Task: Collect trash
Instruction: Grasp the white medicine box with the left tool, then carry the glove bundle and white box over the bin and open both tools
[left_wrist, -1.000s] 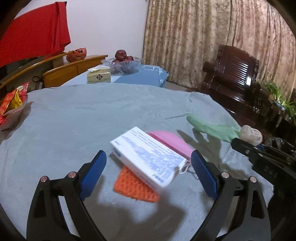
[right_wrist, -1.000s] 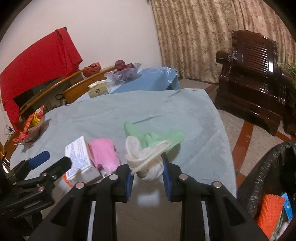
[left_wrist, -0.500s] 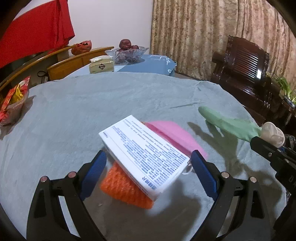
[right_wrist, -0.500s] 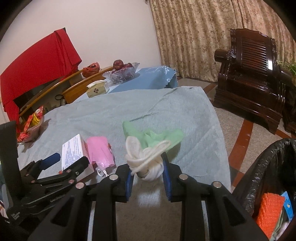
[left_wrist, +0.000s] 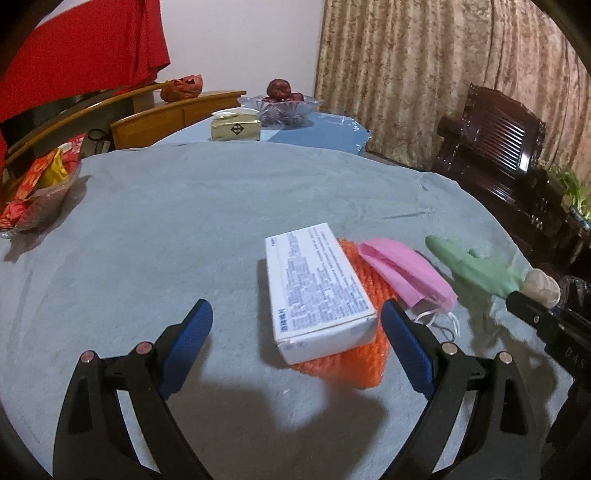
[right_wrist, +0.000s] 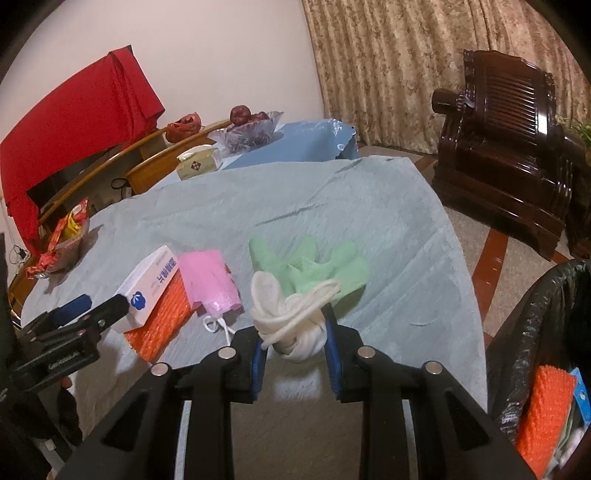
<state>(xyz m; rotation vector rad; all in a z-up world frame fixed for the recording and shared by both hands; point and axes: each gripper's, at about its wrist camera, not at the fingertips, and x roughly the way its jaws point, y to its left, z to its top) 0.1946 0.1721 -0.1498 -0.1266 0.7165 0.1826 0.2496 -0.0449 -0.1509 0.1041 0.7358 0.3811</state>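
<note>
Trash glove (right_wrist: 295, 314) pinched, seemingly firmly, in right hand-held gripper (right_wrist: 293, 354); left hand-held gripper (left_wrist: 295, 325) gapes wide around white box (left_wrist: 317, 291).

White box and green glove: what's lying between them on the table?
The pink mask, beside the white box and short of the green glove; left wrist view shows it best.
</note>
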